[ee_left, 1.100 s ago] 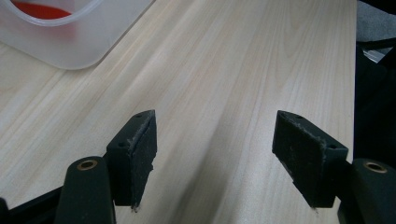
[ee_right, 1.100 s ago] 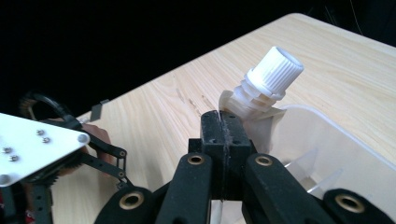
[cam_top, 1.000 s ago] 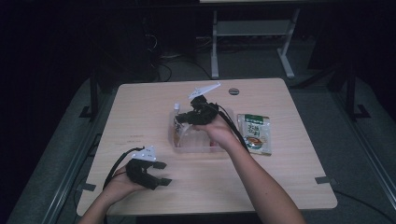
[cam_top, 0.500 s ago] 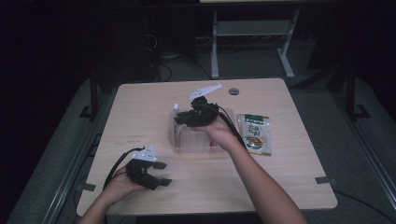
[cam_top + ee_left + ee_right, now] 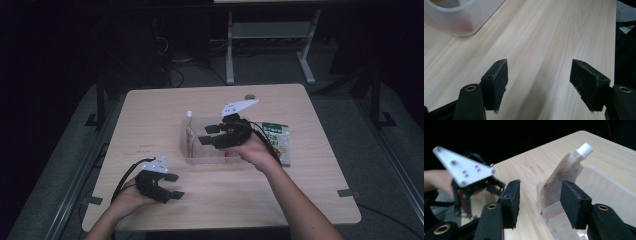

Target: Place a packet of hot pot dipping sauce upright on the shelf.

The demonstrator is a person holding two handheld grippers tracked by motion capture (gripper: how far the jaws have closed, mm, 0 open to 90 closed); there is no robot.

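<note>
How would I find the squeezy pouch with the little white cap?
Look at the clear plastic tub in the middle of the wooden table. The spouted pouch stands upright at its left end, its white screw cap on top, unlike the green packet lying flat outside.

- Spouted pouch (image 5: 560,180): flat, translucent, with printed text on its face and a white ribbed screw cap at the top. It stands upright, slightly tilted, leaning against the left end wall inside the clear plastic bin (image 5: 215,159).
- Clear plastic bin: rectangular, open-topped, translucent. It rests near the centre of the wooden table (image 5: 150,125), just beside a green-printed packet (image 5: 279,140).
</note>
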